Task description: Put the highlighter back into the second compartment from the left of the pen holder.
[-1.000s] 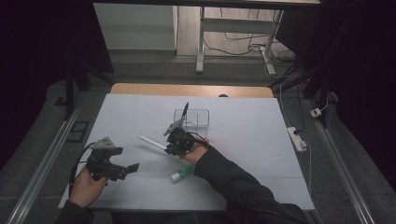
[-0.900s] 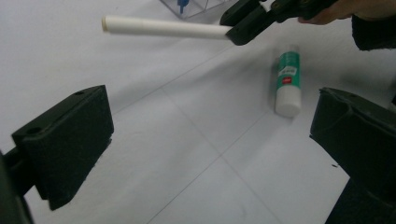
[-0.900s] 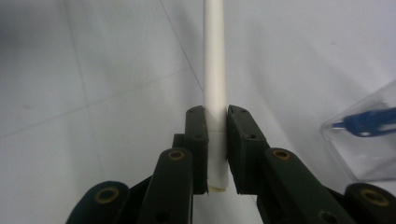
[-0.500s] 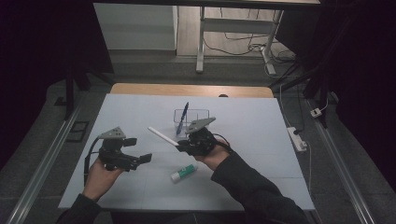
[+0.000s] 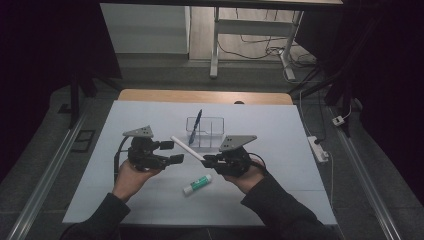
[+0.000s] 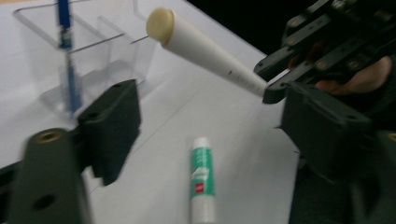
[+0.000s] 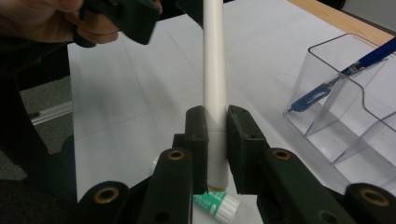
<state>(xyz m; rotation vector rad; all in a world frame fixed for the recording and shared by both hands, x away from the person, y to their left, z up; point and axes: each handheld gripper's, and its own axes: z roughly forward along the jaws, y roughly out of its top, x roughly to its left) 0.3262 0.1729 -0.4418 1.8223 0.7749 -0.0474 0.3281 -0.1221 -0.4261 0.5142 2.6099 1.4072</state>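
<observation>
On the table (image 5: 125,200), the organiser (image 5: 205,131) stood behind the two grippers, a pen (image 5: 195,127) leaning in its left compartment; the left gripper (image 5: 170,152) was left of the right gripper (image 5: 207,160), the two near each other; the tube (image 5: 187,148) ran from the right gripper's jaws toward the left, above the table; the glue stick (image 5: 197,184) lay on the table before and between both grippers.

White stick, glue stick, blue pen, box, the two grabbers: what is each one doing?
White stick: clamped, off the table.
Right gripper: shut on it.
Left gripper: open, jaws just closing on nothing.
Glue stick: lying flat, capped.
Blue pen: leaning in the box.
Clear box: upright.
</observation>
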